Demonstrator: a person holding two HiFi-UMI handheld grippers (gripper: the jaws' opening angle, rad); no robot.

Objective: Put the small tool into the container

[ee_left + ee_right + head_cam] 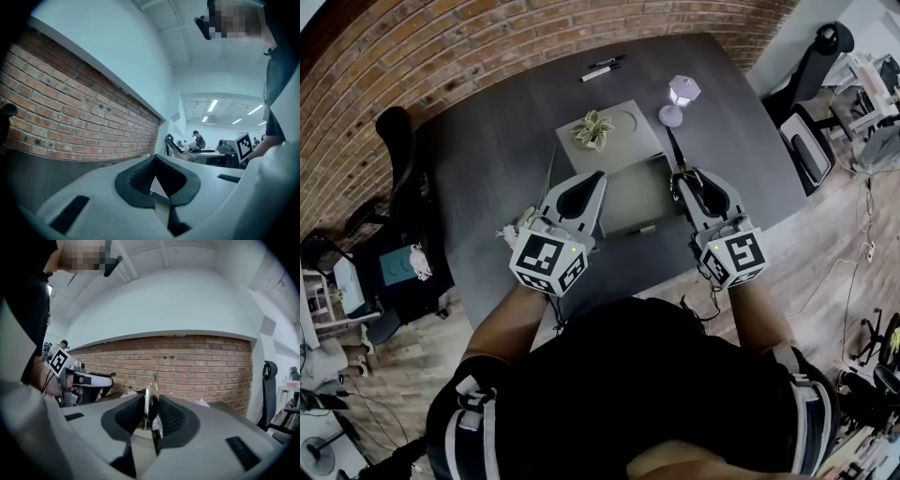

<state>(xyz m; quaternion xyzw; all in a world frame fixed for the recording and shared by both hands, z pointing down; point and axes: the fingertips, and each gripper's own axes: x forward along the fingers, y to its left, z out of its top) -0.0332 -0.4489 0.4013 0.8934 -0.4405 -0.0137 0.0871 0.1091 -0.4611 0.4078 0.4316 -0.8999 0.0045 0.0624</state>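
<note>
Small tool (153, 383) sits clamped in the right tongs (151, 411). Left tongs (154, 159) are closed on nothing, just beside the grey container (637, 197) on the tabletop (502, 141).

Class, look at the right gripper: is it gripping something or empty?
Gripping. In the right gripper view, the right gripper has its pads closed on a small metal tool, whose tip sticks up beyond them.
</note>
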